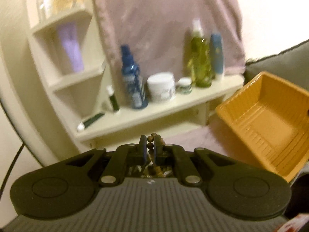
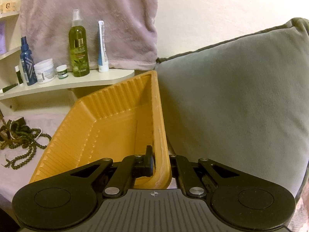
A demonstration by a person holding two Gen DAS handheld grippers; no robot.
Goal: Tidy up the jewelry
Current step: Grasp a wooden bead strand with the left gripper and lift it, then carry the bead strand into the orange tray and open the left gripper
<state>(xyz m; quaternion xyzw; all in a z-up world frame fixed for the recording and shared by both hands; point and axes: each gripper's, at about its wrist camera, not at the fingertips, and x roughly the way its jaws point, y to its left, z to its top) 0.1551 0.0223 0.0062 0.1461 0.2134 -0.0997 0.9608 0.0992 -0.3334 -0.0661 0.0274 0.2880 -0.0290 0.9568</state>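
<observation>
The left gripper [image 1: 150, 145] pinches a string of brown beads [image 1: 149, 146]. The right gripper [image 2: 161, 158] squeezes the rim of the orange tray [image 2: 108, 127].

We hold a string of beads [image 1: 150, 145] between the fingers of our left gripper [image 1: 150, 147]. Our right gripper [image 2: 161, 160] pinches the right wall of the tray [image 2: 115, 119], which tilts up. A cushion [image 2: 231, 89] sits just right of the tray. A pile of bead necklaces [image 2: 21, 137] lies to its left. Behind, bottles [image 2: 78, 48] and jars [image 2: 44, 73] stand on a shelf [image 2: 77, 83], with a towel [image 2: 96, 15] hanging behind them.
</observation>
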